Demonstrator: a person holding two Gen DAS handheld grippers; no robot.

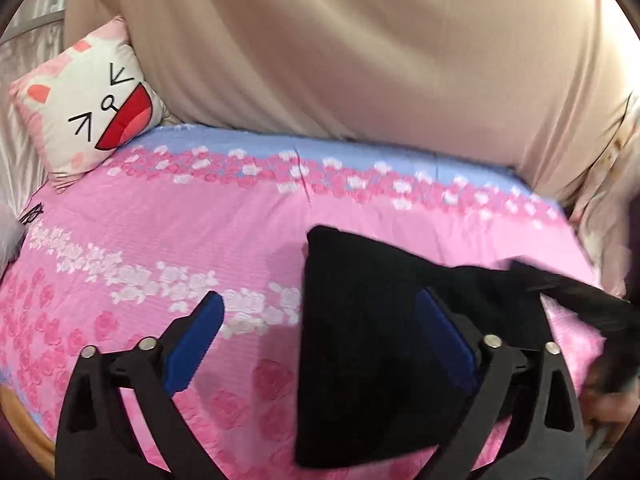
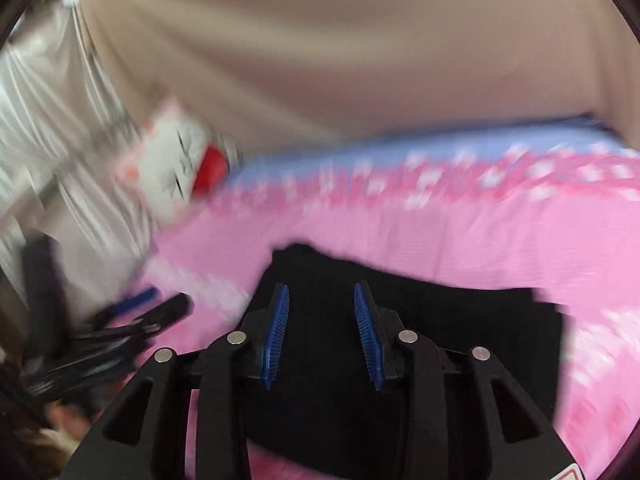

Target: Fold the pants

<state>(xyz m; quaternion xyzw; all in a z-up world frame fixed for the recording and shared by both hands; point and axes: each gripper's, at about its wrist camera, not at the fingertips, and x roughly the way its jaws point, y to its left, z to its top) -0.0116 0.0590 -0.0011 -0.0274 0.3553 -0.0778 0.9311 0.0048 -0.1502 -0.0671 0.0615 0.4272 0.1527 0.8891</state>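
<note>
The black pants (image 1: 360,344) lie on the pink bedsheet (image 1: 160,240), already gathered into a compact, roughly rectangular bundle near the sheet's front edge, well apart from the cartoon pillow (image 1: 88,104) at the far corner; the left gripper (image 1: 320,332) hangs above the bundle's left edge with its jaws spread wide and nothing between them; the right gripper (image 2: 320,332) is over the middle of the bundle, its jaws narrowed but with a clear gap, and whether its blue ribbed pads (image 2: 366,332) touch the cloth I cannot tell. The likeliest trouble, as I judge it: the right gripper's view is streaked with blur, and a hasty pinch could catch only the top layer, so the fold peels open when lifted; pads pressed too deep could snag the sheet as well and drag it. The pants look soft, matte and limp; the sheet is finely ribbed with printed roses; the pillow is plump and square.
</note>
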